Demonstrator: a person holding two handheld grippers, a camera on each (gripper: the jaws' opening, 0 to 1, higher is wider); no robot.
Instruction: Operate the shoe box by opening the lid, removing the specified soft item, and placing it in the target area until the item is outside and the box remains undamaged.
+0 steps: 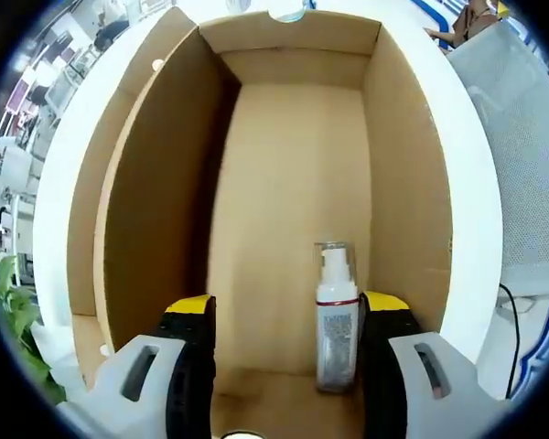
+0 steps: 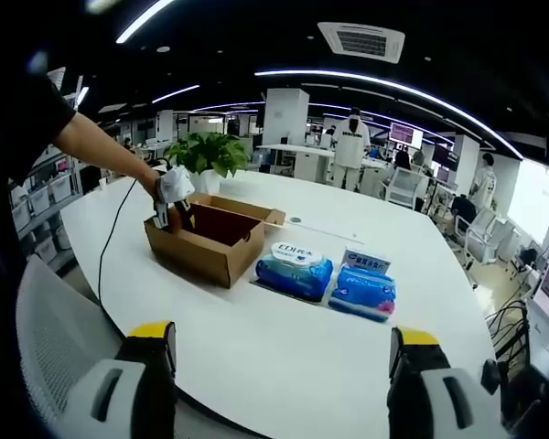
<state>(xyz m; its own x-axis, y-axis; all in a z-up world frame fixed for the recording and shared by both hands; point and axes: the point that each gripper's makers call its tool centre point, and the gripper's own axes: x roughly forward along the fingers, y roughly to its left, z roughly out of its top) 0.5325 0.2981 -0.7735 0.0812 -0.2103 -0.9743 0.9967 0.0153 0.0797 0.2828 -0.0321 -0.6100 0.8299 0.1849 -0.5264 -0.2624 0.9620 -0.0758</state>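
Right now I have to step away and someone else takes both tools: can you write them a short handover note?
Left tool: open, reaching into the open cardboard box, jaws on either side of a pump bottle, not closed on it.
Right tool: open, empty, held back over the white table.
Two wet-wipe packs lie on the table beside the box.
Done: box open.
Left: grip the item, lift it out, set it down outside.

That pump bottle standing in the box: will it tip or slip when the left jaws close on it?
The pump bottle looks tall, narrow and upright, so a nudge could tip it. Its smooth plastic body is probably slippery; grip low on the label.
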